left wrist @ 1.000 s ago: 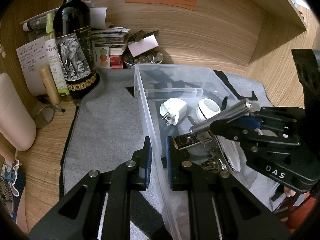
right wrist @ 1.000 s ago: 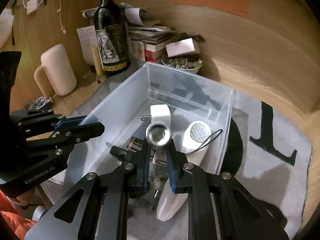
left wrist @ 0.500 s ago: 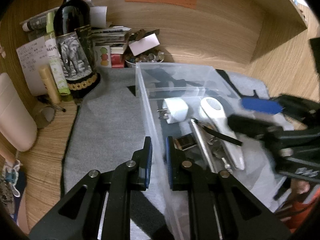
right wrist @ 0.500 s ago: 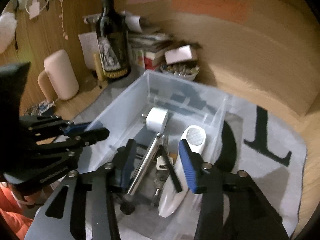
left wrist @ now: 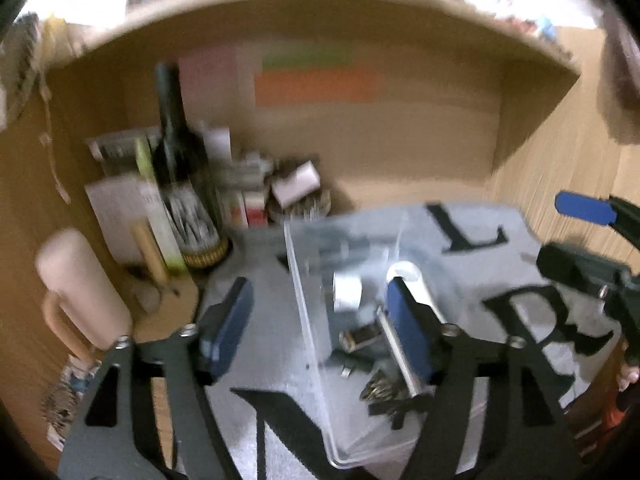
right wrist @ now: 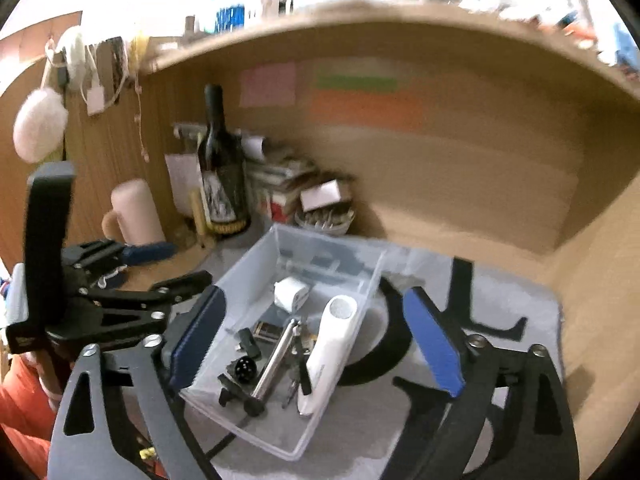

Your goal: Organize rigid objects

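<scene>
The grey mat (left wrist: pixel 516 236) carries large black letters: an "L" (left wrist: pixel 466 228), an "R" (left wrist: pixel 548 324) and what looks like an "N" (left wrist: pixel 288 428) in the blurred left wrist view; the bottle label (right wrist: pixel 219 194) and the wall notes (right wrist: pixel 366 104) are too blurred to read.

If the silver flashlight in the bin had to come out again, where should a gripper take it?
Grip the silver flashlight mid-barrel, coming from above with fingers across its width. It lies flat in the clear bin, and its bare middle looks freest; the white device crowds one side.
</scene>
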The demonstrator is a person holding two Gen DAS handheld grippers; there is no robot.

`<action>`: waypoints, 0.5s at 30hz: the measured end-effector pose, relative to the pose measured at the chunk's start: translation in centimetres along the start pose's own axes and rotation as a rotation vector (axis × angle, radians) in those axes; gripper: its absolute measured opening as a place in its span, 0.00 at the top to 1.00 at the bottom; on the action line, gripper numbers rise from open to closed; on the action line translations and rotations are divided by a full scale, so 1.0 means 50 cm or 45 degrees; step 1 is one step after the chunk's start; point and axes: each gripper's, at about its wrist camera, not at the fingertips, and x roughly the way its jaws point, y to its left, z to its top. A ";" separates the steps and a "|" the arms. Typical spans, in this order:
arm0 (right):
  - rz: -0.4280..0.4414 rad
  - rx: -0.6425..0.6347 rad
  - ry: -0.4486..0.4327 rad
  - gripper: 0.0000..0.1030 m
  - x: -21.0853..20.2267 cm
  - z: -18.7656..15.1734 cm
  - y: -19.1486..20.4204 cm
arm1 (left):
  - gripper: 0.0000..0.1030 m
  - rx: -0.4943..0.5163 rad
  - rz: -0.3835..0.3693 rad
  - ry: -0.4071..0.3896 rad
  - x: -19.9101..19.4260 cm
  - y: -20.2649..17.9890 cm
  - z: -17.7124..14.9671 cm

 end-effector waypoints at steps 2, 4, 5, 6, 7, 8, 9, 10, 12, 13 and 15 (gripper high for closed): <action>-0.032 0.011 -0.064 0.00 -0.032 -0.003 -0.003 | 0.08 0.006 0.009 -0.098 -0.041 -0.015 0.009; -0.047 0.017 -0.112 0.00 -0.061 -0.007 -0.006 | 0.00 -0.001 0.006 -0.174 -0.076 -0.026 0.013; -0.052 0.017 -0.127 0.00 -0.072 -0.008 -0.006 | 0.00 -0.007 0.006 -0.212 -0.095 -0.033 0.014; -0.061 0.019 -0.143 0.00 -0.084 -0.011 -0.006 | 0.00 -0.007 0.008 -0.236 -0.107 -0.041 0.015; -0.070 0.022 -0.159 0.00 -0.095 -0.014 -0.006 | 0.00 -0.007 0.005 -0.259 -0.116 -0.047 0.016; -0.079 0.028 -0.180 0.00 -0.108 -0.017 -0.007 | 0.00 -0.008 -0.002 -0.278 -0.128 -0.053 0.015; -0.086 0.036 -0.196 0.00 -0.118 -0.020 -0.008 | 0.00 -0.012 -0.015 -0.288 -0.137 -0.058 0.016; -0.090 0.043 -0.207 0.00 -0.128 -0.023 -0.009 | 0.00 -0.014 -0.027 -0.292 -0.142 -0.063 0.015; -0.098 0.057 -0.234 0.00 -0.147 -0.030 -0.012 | 0.00 -0.016 -0.047 -0.302 -0.150 -0.072 0.011; -0.105 0.061 -0.248 0.00 -0.157 -0.034 -0.013 | 0.00 -0.018 -0.050 -0.307 -0.154 -0.075 0.008; -0.122 0.070 -0.270 0.00 -0.169 -0.040 -0.014 | 0.00 -0.024 -0.061 -0.323 -0.166 -0.083 0.003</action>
